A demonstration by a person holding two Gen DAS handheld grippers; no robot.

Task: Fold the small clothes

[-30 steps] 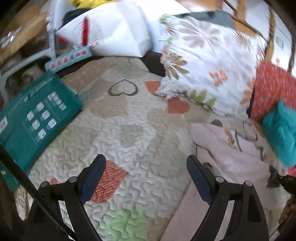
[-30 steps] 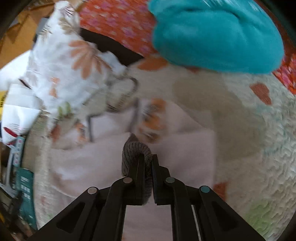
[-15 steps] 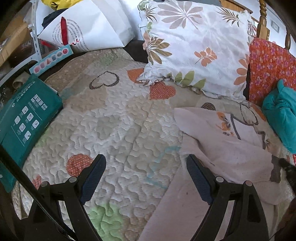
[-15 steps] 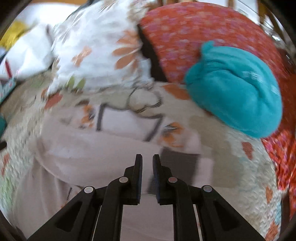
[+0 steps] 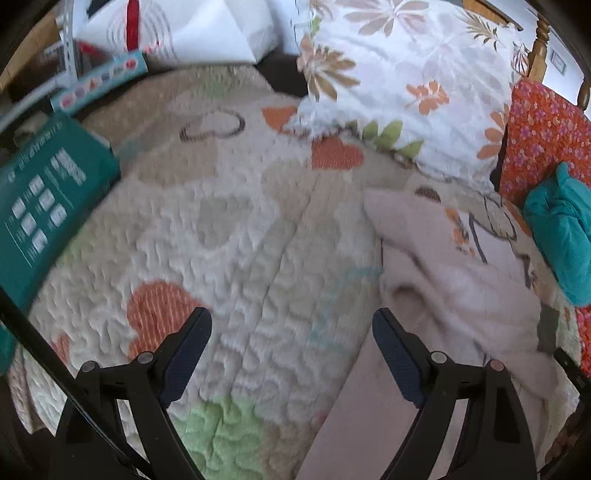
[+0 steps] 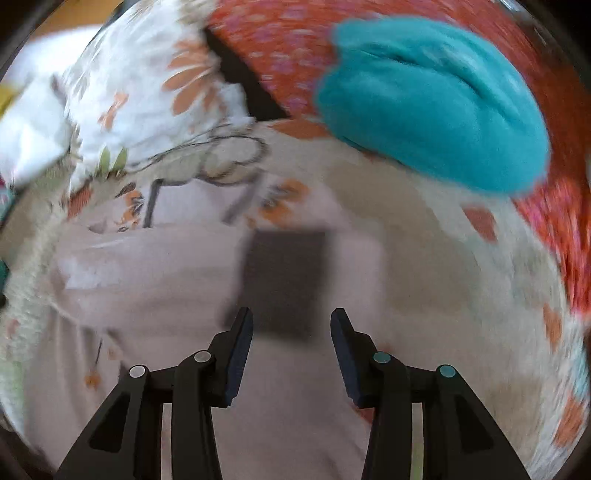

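Observation:
A pale pink small garment [image 5: 454, 291] with orange prints lies partly folded on the quilted bed cover [image 5: 240, 236], at the right in the left wrist view. In the right wrist view the garment [image 6: 155, 273] fills the middle, with its dark grey cuff [image 6: 284, 280] lying flat on top. My right gripper [image 6: 291, 325] is open and empty just above the cuff. My left gripper [image 5: 291, 332] is open and empty over the quilt, its right finger at the garment's left edge.
A floral pillow [image 5: 406, 81] and an orange patterned pillow [image 5: 543, 136] stand at the bed's far side. A teal cloth bundle [image 6: 432, 99] lies right of the garment. A green box [image 5: 44, 206] and white bags [image 5: 192, 29] are at the left.
My right gripper held the grey cuff shut, laid it down on the garment and opened. The left gripper stayed open and drifted slightly over the quilt.

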